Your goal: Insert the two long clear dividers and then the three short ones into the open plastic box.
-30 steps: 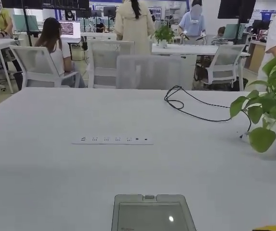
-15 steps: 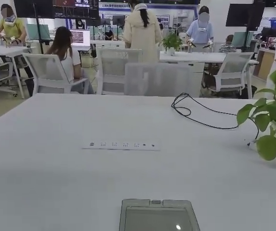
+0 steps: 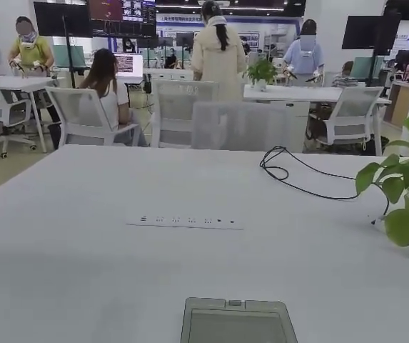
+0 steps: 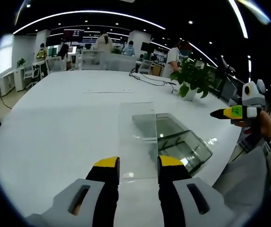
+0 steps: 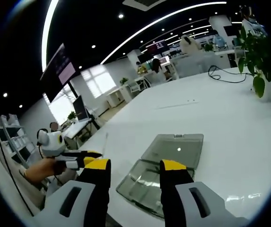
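We find the open plastic box [image 5: 147,184] on the white table [image 3: 83,271], close to the edge nearest us, with its lid [image 5: 175,149] folded out flat on the far side. In the head view the lid's latch edge shows at the very bottom of the frame.

One clear divider [image 4: 137,142] is up off the table in the left gripper [image 4: 135,163]. Its jaws are pinched against the pane's two long edges, and the pane reaches forward so that its far end overlaps the box in the left gripper view.

The right gripper [image 5: 135,168] hangs above the box with its jaws spread and nothing between them. In the left gripper view we see it off to the right, held by a hand [image 4: 263,125], well apart from the divider.

Farther out on the table lie a flush socket strip [image 3: 186,220], a looped black cable [image 3: 297,182] and a potted plant [image 3: 404,193] at the right edge. Beyond the table stand white mesh chairs [image 3: 83,114], with people [image 3: 218,50] at other desks.
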### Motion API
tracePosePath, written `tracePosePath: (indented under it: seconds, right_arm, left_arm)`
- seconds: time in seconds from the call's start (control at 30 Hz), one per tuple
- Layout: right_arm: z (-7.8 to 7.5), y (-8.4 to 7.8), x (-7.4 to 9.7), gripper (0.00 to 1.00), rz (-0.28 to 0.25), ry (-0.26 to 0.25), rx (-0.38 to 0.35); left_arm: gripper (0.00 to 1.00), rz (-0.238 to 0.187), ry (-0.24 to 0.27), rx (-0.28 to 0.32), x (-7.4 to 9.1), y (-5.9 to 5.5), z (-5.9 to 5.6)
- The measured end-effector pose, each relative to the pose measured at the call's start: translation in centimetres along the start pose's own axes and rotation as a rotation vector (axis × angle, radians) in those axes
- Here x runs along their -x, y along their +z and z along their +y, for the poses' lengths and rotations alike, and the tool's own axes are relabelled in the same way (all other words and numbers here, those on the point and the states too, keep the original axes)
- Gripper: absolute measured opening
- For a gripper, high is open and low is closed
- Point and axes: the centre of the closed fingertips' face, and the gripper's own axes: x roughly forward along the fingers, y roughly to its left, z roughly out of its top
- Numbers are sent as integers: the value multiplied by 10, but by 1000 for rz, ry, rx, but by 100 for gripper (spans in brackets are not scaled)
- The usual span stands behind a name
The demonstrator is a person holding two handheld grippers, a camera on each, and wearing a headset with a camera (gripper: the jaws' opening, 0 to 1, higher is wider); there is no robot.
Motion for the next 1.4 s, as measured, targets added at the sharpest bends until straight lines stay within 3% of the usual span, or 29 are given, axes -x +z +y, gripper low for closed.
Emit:
tracePosePath:
  seconds: [0.33, 0.43, 0.53, 0.6, 0.67, 0.83, 1.1, 1.4]
  right_arm:
    - [19, -3, -17, 37, -35, 34, -29]
    - [24, -3, -20, 35, -43, 44, -38]
    - [28, -5, -25, 33, -50, 58, -53]
    - [32, -7, -28, 31, -51, 73, -61]
    - [36, -10, -31, 30, -48, 86, -75]
    - [42, -20, -37, 26, -23, 105, -103]
    - [41, -25, -39, 18, -37, 106, -159]
    - [37, -30, -41, 10, -30, 105, -211]
  left_arm:
    - [30, -75, -24, 6, -6, 10, -33]
    - [30, -92, -56, 0, -10, 12, -51]
    - [30, -94, -90, 14, -13, 10, -64]
    - [30, -73, -120, 37, -14, 7, -72]
    - [30, -85, -144, 52, -14, 7, -78]
    - [30, -81, -169, 48, -16, 6, -88]
    - [30, -81, -212, 62, -16, 5, -101]
    - [30, -72, -215, 62, -17, 3, -105]
